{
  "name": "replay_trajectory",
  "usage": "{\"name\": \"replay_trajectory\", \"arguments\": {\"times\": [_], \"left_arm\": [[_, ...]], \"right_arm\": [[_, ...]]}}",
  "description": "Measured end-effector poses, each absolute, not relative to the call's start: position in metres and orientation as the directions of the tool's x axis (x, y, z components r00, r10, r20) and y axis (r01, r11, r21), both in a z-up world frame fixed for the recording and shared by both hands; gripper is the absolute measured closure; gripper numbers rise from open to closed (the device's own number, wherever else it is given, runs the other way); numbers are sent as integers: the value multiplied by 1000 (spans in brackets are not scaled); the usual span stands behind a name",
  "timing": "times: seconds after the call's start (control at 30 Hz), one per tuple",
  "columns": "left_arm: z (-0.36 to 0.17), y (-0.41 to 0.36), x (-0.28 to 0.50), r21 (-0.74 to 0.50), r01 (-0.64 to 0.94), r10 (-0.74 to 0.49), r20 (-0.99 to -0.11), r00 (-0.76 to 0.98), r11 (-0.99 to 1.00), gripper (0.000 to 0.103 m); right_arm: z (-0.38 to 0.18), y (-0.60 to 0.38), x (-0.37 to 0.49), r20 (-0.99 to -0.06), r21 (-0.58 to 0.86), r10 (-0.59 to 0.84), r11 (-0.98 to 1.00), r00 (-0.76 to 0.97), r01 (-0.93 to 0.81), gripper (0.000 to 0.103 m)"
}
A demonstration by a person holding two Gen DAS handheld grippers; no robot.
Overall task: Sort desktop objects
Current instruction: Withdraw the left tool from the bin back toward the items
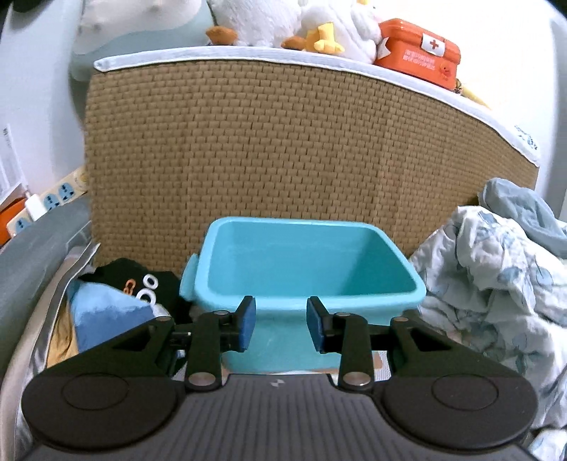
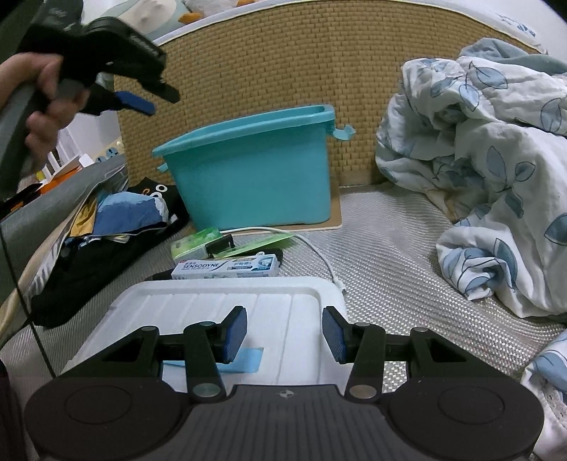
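Note:
A teal plastic bin (image 1: pixel 308 262) stands against the woven panel, and its inside looks empty. In the left wrist view my left gripper (image 1: pixel 281 322) hovers just before the bin's near rim, open, with nothing between its blue pads. The right wrist view shows that same left gripper (image 2: pixel 156 101) held by a hand, high and to the left of the bin (image 2: pixel 255 166). My right gripper (image 2: pixel 285 333) is open over a white ribbed lid (image 2: pixel 226 301) and holds nothing. Beyond the lid lie a Sensodyne toothpaste box (image 2: pixel 226 267), a green packet (image 2: pixel 193 244) and a small black object (image 2: pixel 219 246).
A crumpled leaf-print quilt (image 2: pixel 478 170) fills the right side. Dark clothes and a blue packet (image 2: pixel 124 212) are piled at the left. A white cable (image 2: pixel 319 255) runs past the bin. Plush toys (image 1: pixel 283 25) and an orange first-aid box (image 1: pixel 418 53) sit atop the woven panel (image 1: pixel 265 149).

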State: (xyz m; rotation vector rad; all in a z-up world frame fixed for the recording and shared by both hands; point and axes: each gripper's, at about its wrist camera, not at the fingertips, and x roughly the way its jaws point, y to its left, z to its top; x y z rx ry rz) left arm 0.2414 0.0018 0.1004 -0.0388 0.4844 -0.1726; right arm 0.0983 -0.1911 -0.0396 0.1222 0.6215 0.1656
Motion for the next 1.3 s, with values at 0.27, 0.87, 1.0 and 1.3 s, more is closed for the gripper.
{"name": "replay_trajectory", "arguments": {"times": [0.27,0.87,1.0,1.3], "left_arm": [[61,7,201,-22,160,-152,-457,877,987,67],[3,30,153,-105,150,-183,-491,852,983,61],[1,36,156,-132,138,-186,-494,849,981,61],[-5,34,167,-112,144,-181,-518,836,983,57]], "right_arm": [[-42,-188,90,-555,169,205,977,806,-132,52],[-46,-200,89,-590,227,203,971,781,-80,52],[-41,-198,88,-589,205,191,975,785,-83,52],[-21,-185,103,-565,139,193,981,802,-138,52]]}}
